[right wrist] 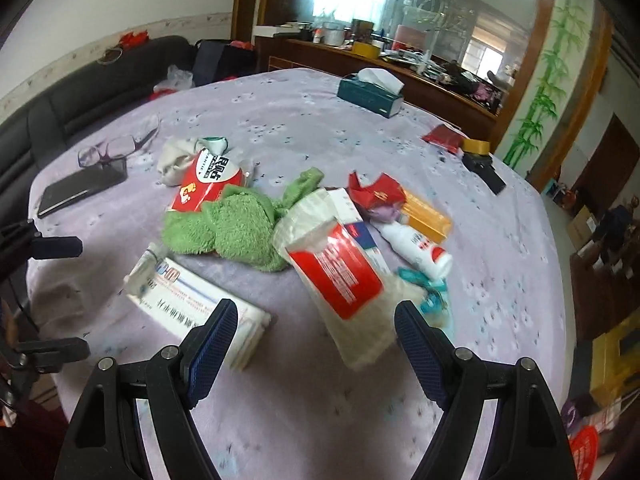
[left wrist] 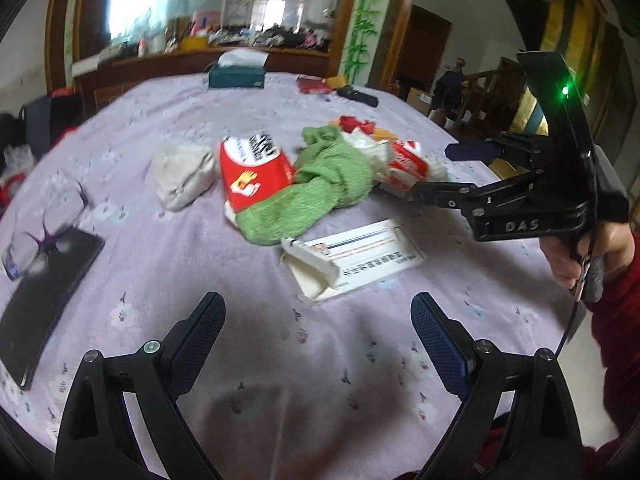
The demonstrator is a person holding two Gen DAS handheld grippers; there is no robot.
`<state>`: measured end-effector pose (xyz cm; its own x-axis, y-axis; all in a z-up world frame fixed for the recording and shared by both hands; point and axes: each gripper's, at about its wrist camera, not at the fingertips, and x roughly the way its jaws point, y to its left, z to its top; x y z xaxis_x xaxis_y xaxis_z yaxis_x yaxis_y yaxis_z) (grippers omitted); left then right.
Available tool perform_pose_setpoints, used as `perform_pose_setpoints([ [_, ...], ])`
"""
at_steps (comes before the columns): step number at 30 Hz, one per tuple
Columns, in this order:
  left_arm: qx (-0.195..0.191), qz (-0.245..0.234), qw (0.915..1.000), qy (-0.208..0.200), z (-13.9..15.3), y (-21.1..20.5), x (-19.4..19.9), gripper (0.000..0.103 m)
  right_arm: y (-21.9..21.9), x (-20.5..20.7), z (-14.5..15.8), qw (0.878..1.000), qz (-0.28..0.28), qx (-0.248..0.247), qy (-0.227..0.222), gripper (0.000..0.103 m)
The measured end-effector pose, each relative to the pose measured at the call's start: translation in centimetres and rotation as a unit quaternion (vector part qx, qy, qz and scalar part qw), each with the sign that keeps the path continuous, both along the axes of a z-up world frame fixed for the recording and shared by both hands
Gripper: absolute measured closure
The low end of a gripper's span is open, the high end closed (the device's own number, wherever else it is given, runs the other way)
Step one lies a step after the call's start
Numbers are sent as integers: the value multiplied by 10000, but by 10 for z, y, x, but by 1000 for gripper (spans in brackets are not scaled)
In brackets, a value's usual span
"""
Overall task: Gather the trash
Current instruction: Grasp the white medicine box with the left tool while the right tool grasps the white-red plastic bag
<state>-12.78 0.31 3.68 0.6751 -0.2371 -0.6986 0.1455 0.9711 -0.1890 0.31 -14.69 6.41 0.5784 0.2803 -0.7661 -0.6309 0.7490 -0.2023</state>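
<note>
Green towel (right wrist: 236, 232) amid wrappers, both grippers (jaws wide, empty) (left wrist: 318, 320) (right wrist: 316, 328) above.

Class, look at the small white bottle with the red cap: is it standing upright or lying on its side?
Lying on its side: the white bottle rests lengthwise on the tablecloth.

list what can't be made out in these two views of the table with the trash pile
- Left wrist view: print on the white carton, motion-blurred.
- Right wrist view: what lies under the green towel; the towel covers it.
- Right wrist view: left gripper, cut off by the left edge.
- No bin shows.
</note>
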Motion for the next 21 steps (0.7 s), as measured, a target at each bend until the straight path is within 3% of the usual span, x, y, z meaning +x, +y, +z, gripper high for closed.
perform_pose_setpoints([
  [6,-106,103,9997,198,-5,1,17,10,21,23,-14,9980,28,-566,-265,26],
  [8,-92,123,9996,248,-8,-3,23,12,23,29,-18,9975,-7,-669,-229,44],
  [9,-91,129,9995,276,-9,-3,27,15,23,31,-19,9975,-36,-678,-178,48],
  [11,-98,177,9989,433,-14,-5,37,42,21,30,-18,9983,-89,-557,-156,50],
  [13,-196,232,9978,597,-19,-3,43,53,17,28,-14,9988,-186,-429,-175,58],
  [14,-223,279,9972,660,-21,-3,46,56,12,27,-11,9993,-243,-269,-113,68],
  [15,-262,315,9972,634,-22,-2,46,57,9,25,-8,9996,-265,-126,-40,85],
  [17,-330,315,9972,601,-21,-2,46,74,-1,21,1,9992,-387,139,6,91],
  [21,-335,305,9973,571,-17,-5,47,89,-17,16,13,9963,-538,657,106,95],
])
